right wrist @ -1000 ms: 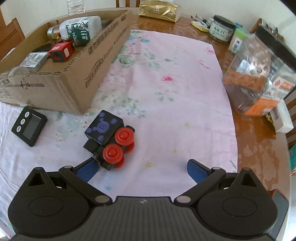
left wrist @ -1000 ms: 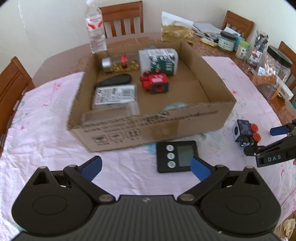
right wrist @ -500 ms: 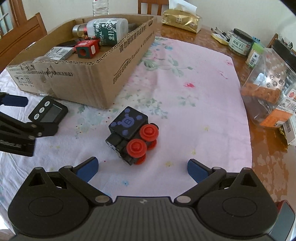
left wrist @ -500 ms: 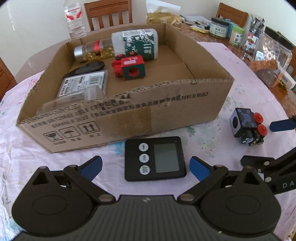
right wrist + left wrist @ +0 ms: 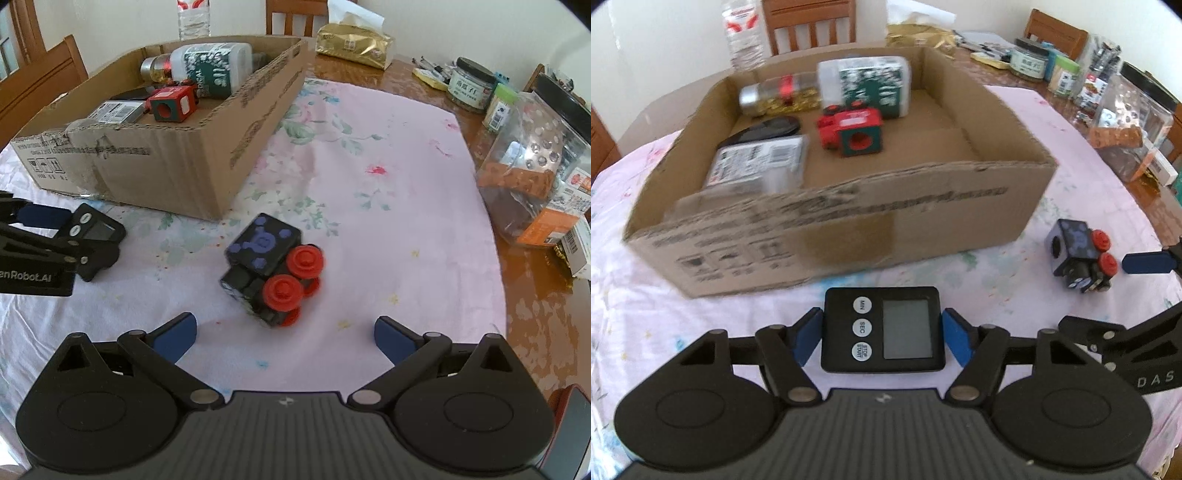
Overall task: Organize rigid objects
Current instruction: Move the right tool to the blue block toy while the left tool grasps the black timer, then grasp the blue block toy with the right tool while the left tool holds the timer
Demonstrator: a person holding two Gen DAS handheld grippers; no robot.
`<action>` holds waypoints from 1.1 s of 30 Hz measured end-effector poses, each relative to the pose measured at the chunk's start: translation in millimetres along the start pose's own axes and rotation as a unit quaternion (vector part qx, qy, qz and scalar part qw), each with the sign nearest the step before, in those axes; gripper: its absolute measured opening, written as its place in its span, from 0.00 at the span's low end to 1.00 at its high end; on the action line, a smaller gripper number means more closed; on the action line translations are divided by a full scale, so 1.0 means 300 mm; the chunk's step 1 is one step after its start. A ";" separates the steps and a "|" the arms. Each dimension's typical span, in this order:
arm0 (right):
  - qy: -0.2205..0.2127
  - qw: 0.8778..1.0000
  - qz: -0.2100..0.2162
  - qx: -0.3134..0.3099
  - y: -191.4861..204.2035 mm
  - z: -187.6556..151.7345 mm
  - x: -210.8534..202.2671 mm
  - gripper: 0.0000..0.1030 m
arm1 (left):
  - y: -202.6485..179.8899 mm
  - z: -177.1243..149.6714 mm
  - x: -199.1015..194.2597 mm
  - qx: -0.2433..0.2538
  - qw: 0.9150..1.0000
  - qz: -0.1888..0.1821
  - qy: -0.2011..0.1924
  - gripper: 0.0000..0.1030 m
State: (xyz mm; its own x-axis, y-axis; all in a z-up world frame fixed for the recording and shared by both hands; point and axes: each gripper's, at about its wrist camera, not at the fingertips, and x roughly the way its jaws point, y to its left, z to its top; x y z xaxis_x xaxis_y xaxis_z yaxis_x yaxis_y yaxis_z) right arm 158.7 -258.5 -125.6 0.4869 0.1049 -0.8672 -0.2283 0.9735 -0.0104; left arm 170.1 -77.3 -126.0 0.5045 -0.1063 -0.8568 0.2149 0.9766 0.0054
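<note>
Right by the cardboard box (image 5: 849, 221), left tongs (image 5: 881, 334) clamp the timer (image 5: 882, 328) while right tongs (image 5: 284, 332) gape near the black toy block (image 5: 269, 266).

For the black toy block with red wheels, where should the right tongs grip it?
Grip the toy block across its flat black body, from above. The right tongs are open just short of it. The red wheels are round and stick out, so pads may slip on them.

one cardboard box (image 5: 849, 221); one black timer (image 5: 881, 328); two toy blocks, red (image 5: 855, 133) and black (image 5: 271, 267); two bottles in box: (image 5: 864, 85), (image 5: 775, 96); two hand-held grippers: (image 5: 881, 334), (image 5: 284, 334).
</note>
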 end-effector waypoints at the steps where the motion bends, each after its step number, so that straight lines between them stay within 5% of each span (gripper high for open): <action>1: -0.001 1.000 0.003 -0.005 0.013 0.003 0.002 1.00 | 0.015 -0.005 -0.005 -0.005 1.000 0.003 0.002 0.67; 16: -0.012 0.997 0.045 -0.066 0.156 0.077 0.047 0.97 | 0.077 -0.021 -0.014 -0.018 1.000 0.012 0.002 0.68; 33: -0.038 0.999 0.000 -0.009 0.123 0.113 0.043 0.54 | 0.081 -0.029 -0.013 -0.024 1.000 0.018 0.001 0.75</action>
State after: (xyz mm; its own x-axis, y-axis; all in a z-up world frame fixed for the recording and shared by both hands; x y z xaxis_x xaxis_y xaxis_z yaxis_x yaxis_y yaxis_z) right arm 184.9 -214.3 -120.2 0.5498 0.1198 -0.8267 -0.2421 0.9700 -0.0204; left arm 166.1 -51.7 -126.9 0.5094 -0.0708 -0.8576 0.1563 0.9876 0.0113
